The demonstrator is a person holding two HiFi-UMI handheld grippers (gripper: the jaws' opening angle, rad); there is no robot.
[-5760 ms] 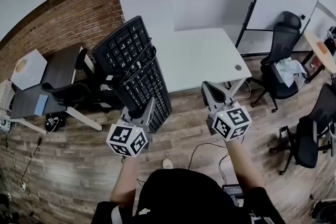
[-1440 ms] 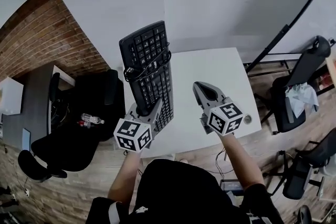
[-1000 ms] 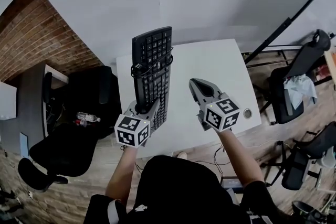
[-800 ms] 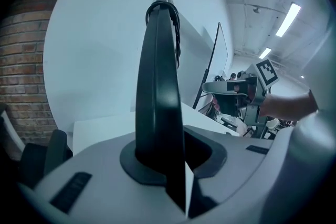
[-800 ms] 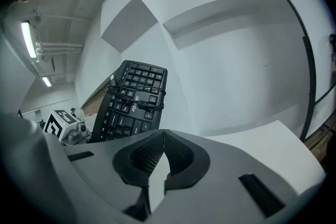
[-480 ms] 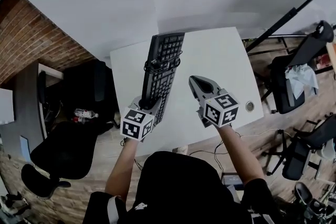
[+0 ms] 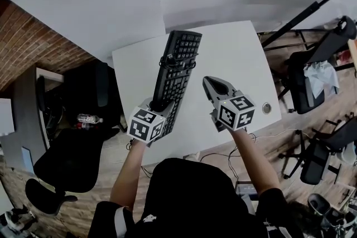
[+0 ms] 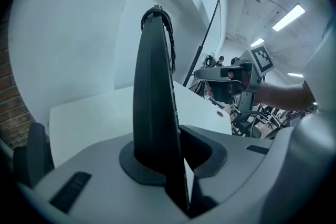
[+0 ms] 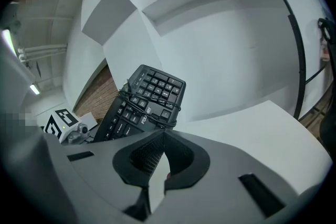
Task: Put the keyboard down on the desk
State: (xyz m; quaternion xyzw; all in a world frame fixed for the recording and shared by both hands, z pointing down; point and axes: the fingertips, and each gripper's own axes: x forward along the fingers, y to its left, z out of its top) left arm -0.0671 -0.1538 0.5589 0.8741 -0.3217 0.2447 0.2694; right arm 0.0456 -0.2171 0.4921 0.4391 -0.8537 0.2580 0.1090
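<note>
The left gripper (image 7: 157, 105) pinches the near end of the black keyboard (image 7: 175, 72), which is cable-wrapped and tilted on its edge above the white desk (image 7: 240, 53). Its far end reaches toward the desk's far edge. Bare desktop lies on both sides. The right gripper (image 7: 208, 82), pressed together and empty, hovers right of the keyboard, apart from it.

My head camera looks steeply down from above and behind my left claw (image 7: 159, 104) and right claw (image 7: 208, 82). Each claw's own camera sits close behind its jaws, facing along them. All three share the black cable-wrapped plastic keyboard (image 7: 175, 69) and white rectangular desk (image 7: 240, 53) ahead.
</note>
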